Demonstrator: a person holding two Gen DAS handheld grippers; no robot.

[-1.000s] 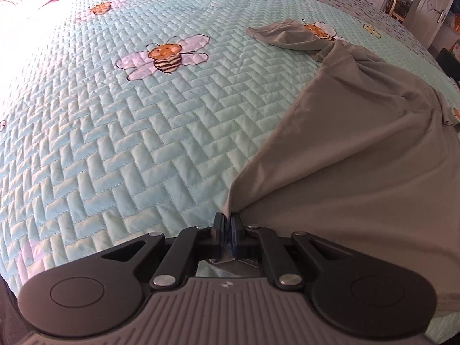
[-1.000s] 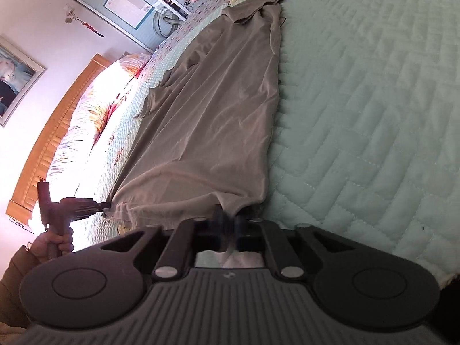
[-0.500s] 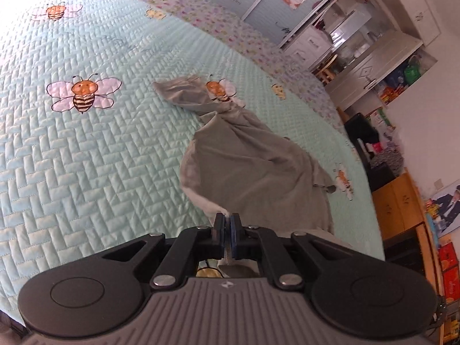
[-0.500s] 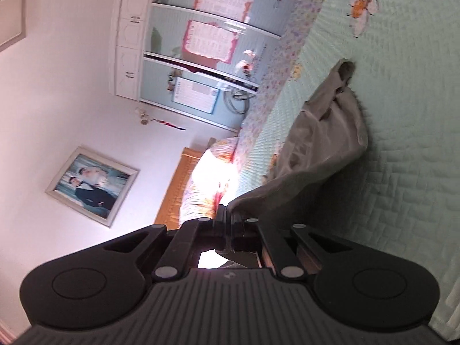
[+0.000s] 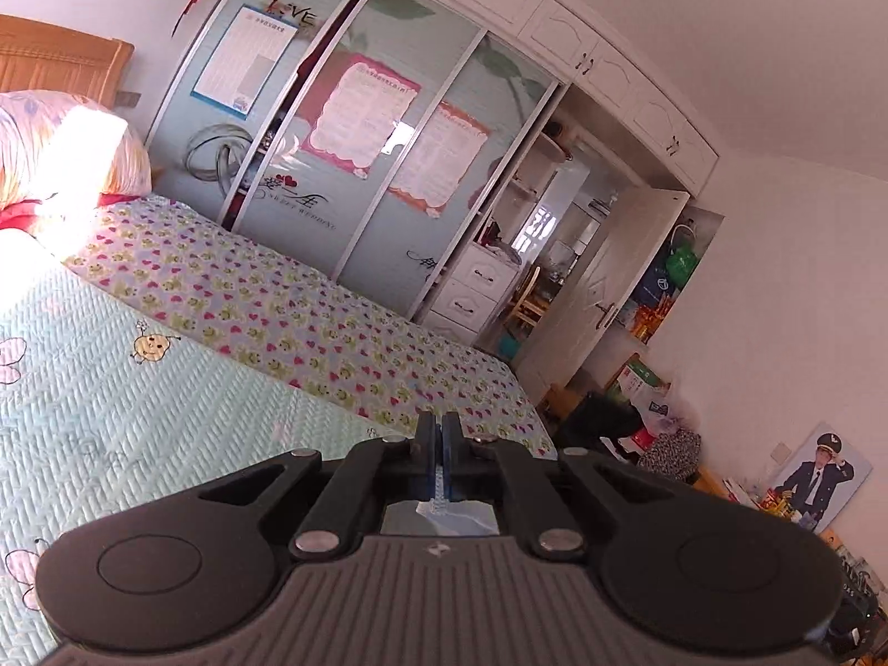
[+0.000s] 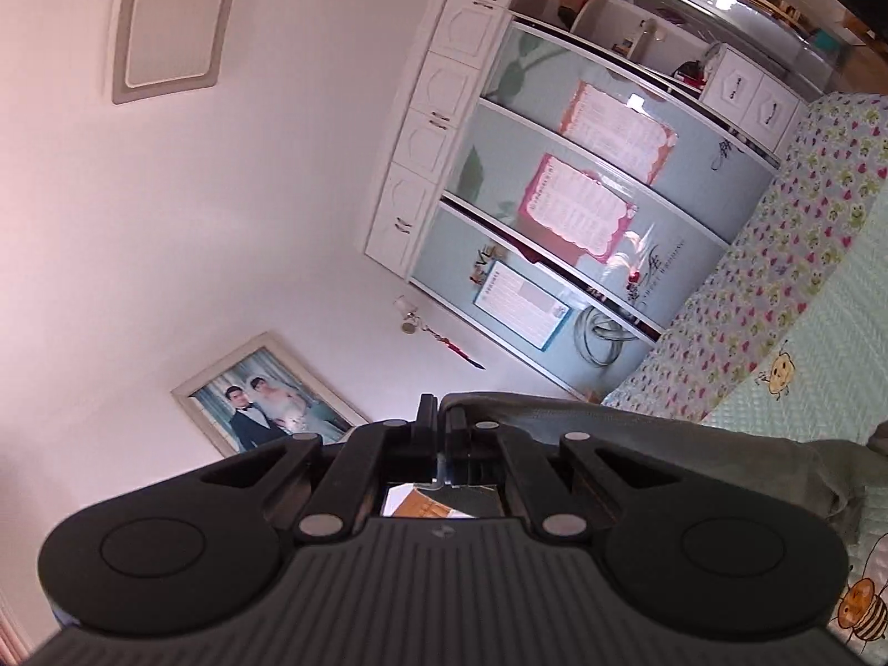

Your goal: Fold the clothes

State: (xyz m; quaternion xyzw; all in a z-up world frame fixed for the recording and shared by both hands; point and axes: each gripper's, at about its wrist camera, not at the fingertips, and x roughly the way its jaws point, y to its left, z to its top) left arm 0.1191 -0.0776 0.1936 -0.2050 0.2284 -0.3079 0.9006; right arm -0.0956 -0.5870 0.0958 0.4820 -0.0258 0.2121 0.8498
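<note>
My right tool (image 6: 438,422) is shut tight on the edge of the soft grey-brown shirt (image 6: 638,433). The cloth comes out from between the two black fingers and runs off to the right in that view, then drops down toward the pale green quilted bed cover with bees on it (image 6: 821,366). So the shirt hangs from this tool, and the rest of it lies low and to the right, by the bed.

My left tool (image 5: 442,433) has its fingers pressed together too. In its own view I see no grey cloth at the tips. Only a small pale scrap shows down in the gap behind them, and I cannot tell what it is. So I cannot say if this tool holds the shirt.

Both tools point up and away, at the big wardrobe with pale blue sliding doors (image 5: 355,155), not down at the bed.

I think I am lifting the shirt to fold it over. The thing that counts next is which way the shirt hangs: down and to the right of my right tool. That tool is plainly the nearer one. I should bring the held edge down on the bed slowly so the cloth does not bunch up.
</note>
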